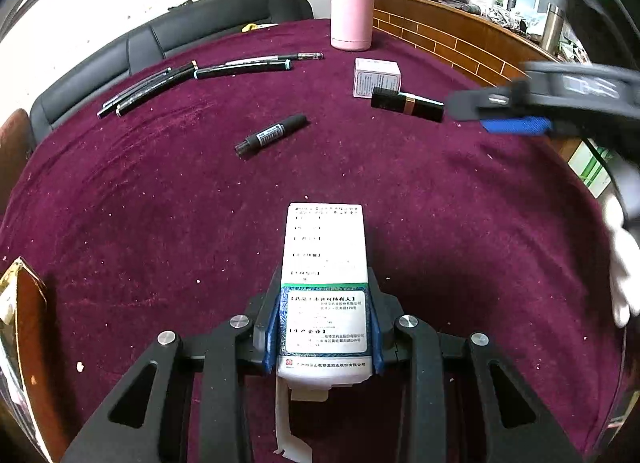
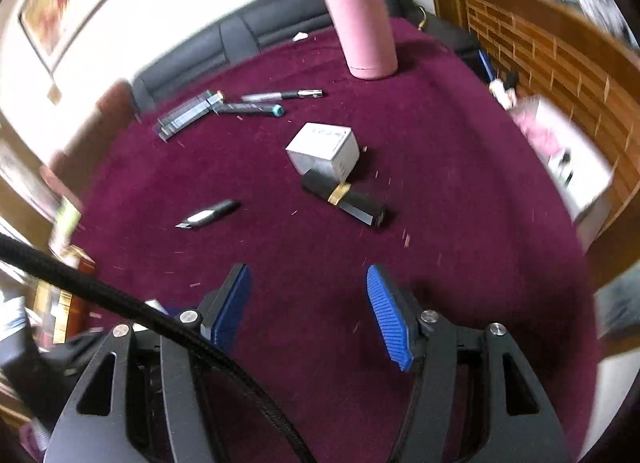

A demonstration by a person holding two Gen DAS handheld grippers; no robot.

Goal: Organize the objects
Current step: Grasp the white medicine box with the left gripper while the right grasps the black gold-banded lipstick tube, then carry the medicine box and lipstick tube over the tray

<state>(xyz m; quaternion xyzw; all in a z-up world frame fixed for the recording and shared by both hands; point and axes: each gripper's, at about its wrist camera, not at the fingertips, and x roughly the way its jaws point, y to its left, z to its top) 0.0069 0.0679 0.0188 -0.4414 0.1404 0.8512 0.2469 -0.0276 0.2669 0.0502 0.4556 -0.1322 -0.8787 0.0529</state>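
My left gripper is shut on a white and green medicine box, which sticks out forward over the maroon tablecloth. My right gripper stands open above the cloth with nothing between its blue pads; it shows blurred at the right in the left wrist view. Ahead lie a black marker, a black tube with a gold band against a small white box, and several pens.
A pink flask stands upright at the far edge. A black sofa lies behind the table and a wooden brick-pattern counter to the right. A white-gloved hand is at the right edge. A black cable crosses the right wrist view.
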